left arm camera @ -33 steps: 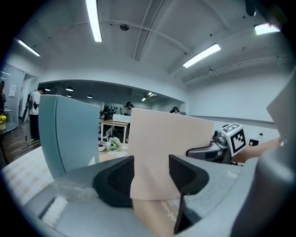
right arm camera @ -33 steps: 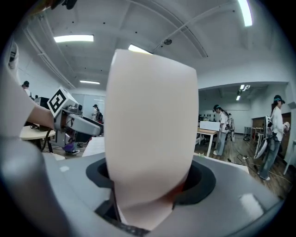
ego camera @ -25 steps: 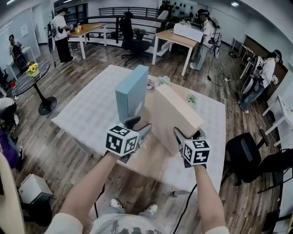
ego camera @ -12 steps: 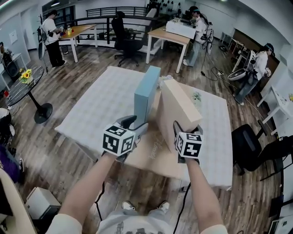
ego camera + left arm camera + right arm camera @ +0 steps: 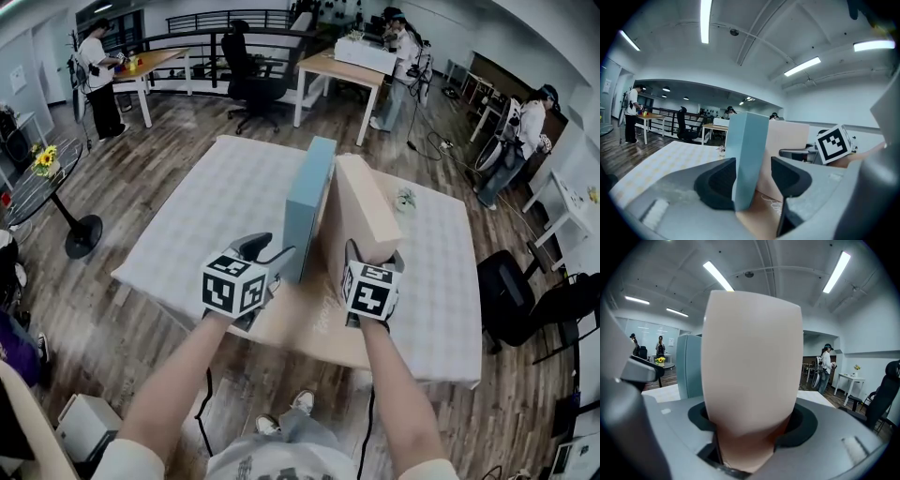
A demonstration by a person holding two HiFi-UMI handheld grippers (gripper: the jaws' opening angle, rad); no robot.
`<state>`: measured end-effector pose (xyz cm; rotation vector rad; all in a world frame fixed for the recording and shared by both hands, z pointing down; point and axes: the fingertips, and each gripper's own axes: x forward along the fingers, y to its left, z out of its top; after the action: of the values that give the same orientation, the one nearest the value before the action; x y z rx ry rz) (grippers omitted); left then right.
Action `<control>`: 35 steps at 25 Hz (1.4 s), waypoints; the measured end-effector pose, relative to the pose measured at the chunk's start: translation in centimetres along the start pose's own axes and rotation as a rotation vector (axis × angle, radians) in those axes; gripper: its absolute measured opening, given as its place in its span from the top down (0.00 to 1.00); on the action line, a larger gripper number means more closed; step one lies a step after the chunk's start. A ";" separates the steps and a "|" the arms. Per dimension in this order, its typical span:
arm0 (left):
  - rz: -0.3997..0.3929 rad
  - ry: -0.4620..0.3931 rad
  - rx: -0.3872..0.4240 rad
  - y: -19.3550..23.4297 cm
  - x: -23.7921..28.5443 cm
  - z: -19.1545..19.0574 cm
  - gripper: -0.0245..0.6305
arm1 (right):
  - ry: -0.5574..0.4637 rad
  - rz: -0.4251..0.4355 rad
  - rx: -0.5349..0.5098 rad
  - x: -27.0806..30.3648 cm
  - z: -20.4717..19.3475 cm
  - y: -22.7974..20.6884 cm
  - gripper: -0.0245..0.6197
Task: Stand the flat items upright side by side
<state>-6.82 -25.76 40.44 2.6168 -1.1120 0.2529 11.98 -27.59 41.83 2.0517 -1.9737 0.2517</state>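
Note:
A light blue flat box [image 5: 311, 197] stands upright on its edge on the table. Its near end sits between the jaws of my left gripper [image 5: 267, 253]. In the left gripper view a gap shows between the blue box [image 5: 747, 140] and the right-hand pad [image 5: 790, 178], so my left gripper [image 5: 750, 180] is open. A beige flat box [image 5: 361, 206] stands almost upright just right of the blue one, close beside it. My right gripper [image 5: 370, 251] is shut on its near end. The beige box [image 5: 752, 357] fills the space between the pads of the right gripper [image 5: 752, 423].
Both boxes rest on a tan sheet [image 5: 300, 319] at the front of the table with a white checked cloth [image 5: 216, 216]. Small items [image 5: 405, 199] lie at the table's back right. A black chair [image 5: 511, 300] stands to the right, and a round table with flowers [image 5: 42, 164] to the left.
The beige box has gone from leaning steeply to almost upright, close against the blue box. The blue box has stayed upright, and both grippers kept their places at the boxes' near ends.

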 end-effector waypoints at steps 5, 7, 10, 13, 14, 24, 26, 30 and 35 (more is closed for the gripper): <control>-0.007 0.000 0.013 0.9 1.4 0.3 0.59 | -0.008 -0.041 0.010 2.1 0.3 0.4 0.46; -0.013 0.006 0.026 1.1 2.0 0.3 0.59 | -0.011 -0.050 0.018 2.9 0.6 0.5 0.46; -0.027 0.010 0.048 1.3 2.7 0.6 0.59 | -0.015 -0.069 0.031 3.8 1.2 0.9 0.46; -0.039 0.015 0.054 1.5 3.3 0.7 0.59 | -0.007 -0.086 0.047 4.3 1.5 1.5 0.46; -0.043 0.017 0.056 1.5 3.4 0.8 0.59 | -0.005 -0.093 0.055 4.5 1.5 1.6 0.46; -0.083 0.031 0.076 0.6 4.7 1.2 0.59 | 0.016 -0.083 0.113 5.1 2.4 3.2 0.47; -0.087 0.033 0.076 0.5 4.8 1.1 0.59 | 0.017 -0.069 0.127 4.9 2.4 3.6 0.48; -0.089 0.031 0.075 0.6 4.8 1.2 0.59 | 0.017 -0.041 0.147 4.7 2.0 4.5 0.48; -0.084 0.029 0.073 0.7 4.9 1.2 0.59 | 0.019 0.012 0.158 4.5 1.8 5.2 0.45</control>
<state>-3.90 -29.90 40.79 2.7076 -0.9993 0.3177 6.90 -32.53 41.95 2.1240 -2.0143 0.4411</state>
